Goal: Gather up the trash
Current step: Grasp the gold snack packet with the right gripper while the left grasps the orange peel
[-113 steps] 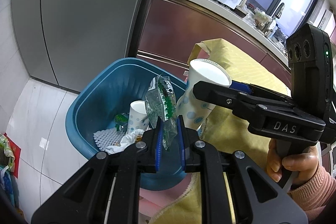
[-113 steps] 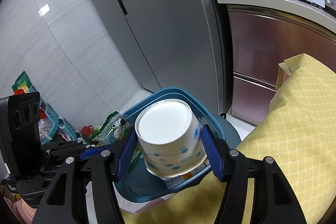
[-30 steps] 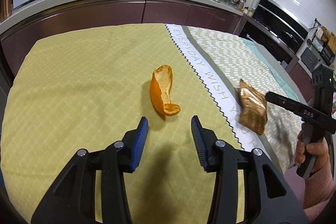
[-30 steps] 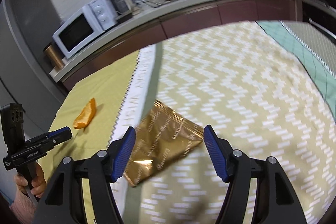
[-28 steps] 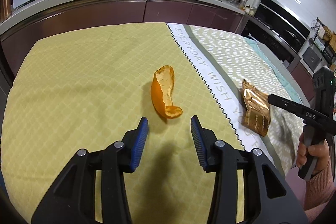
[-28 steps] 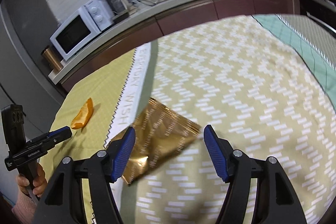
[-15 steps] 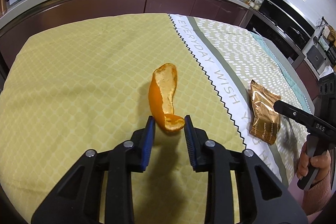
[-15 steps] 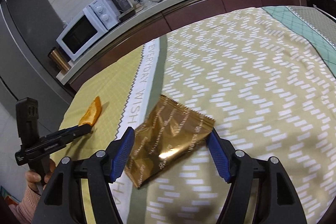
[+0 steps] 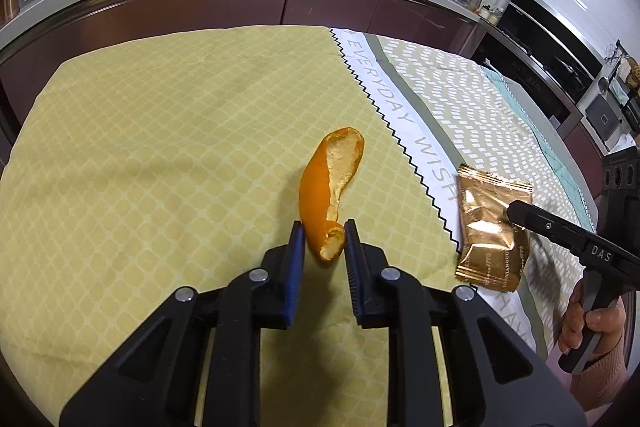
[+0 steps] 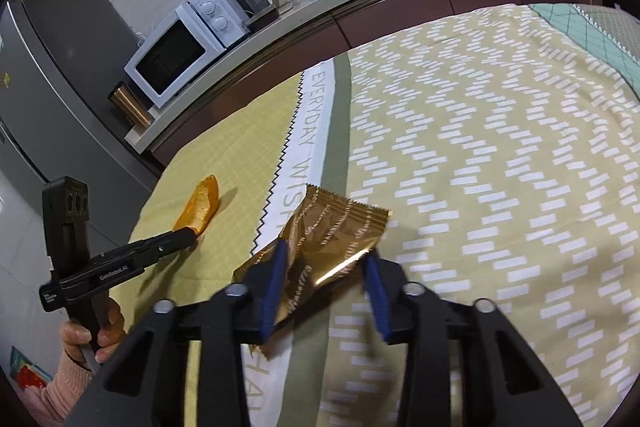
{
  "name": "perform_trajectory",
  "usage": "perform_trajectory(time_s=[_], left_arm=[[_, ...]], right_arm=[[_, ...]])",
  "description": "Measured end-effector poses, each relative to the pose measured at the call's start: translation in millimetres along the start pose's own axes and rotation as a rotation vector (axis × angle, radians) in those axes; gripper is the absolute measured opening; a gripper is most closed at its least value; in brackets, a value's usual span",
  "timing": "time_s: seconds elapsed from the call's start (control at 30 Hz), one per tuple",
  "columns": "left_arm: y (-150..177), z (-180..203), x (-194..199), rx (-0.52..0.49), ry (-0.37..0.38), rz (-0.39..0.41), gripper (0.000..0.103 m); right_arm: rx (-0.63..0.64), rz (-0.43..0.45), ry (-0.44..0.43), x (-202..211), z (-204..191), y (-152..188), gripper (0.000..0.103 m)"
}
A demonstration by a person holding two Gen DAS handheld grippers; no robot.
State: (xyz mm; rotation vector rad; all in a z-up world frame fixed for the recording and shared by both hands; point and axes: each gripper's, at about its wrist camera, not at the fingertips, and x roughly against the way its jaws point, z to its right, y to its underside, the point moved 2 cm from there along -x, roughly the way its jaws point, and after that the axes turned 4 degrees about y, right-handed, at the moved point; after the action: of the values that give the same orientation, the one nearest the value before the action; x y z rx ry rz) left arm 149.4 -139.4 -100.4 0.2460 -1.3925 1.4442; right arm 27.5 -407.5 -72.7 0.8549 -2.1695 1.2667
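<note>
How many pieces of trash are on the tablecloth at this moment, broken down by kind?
Orange peel: 1, near end between the left gripper fingers.
Gold foil wrapper: 1, crumpled between the right gripper fingers.
Total: 2

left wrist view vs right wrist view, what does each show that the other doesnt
Only the left wrist view shows the left gripper head-on, its fingers having just closed onto the near end of the orange peel, plus the dark built-in oven at far right. Only the right wrist view shows the right gripper head-on, its fingers having just closed on the crumpled gold wrapper, plus the grey fridge and a copper cup. Both show the peel, the wrapper, the patterned tablecloth, the white microwave and the other hand's gripper from the side.
</note>
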Motion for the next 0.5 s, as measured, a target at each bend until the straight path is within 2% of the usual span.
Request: perform_trajectory(time_s=[0.03, 0.13, 0.23, 0.5], left_arm=[[1, -1, 1, 0.004, 0.001, 0.002, 0.019], [5, -2, 5, 0.011, 0.002, 0.008, 0.018], [8, -5, 11, 0.022, 0.001, 0.015, 0.018], [18, -20, 38, 0.059, -0.005, 0.048, 0.016]], right_arm=[[-0.002, -0.005, -0.009, -1, -1, 0, 0.022], [-0.002, -0.007, -0.031, -2, -5, 1, 0.011], [0.004, -0.005, -0.055, -2, -12, -1, 0.006], [0.049, 0.016, -0.123, 0, -39, -10, 0.003]])
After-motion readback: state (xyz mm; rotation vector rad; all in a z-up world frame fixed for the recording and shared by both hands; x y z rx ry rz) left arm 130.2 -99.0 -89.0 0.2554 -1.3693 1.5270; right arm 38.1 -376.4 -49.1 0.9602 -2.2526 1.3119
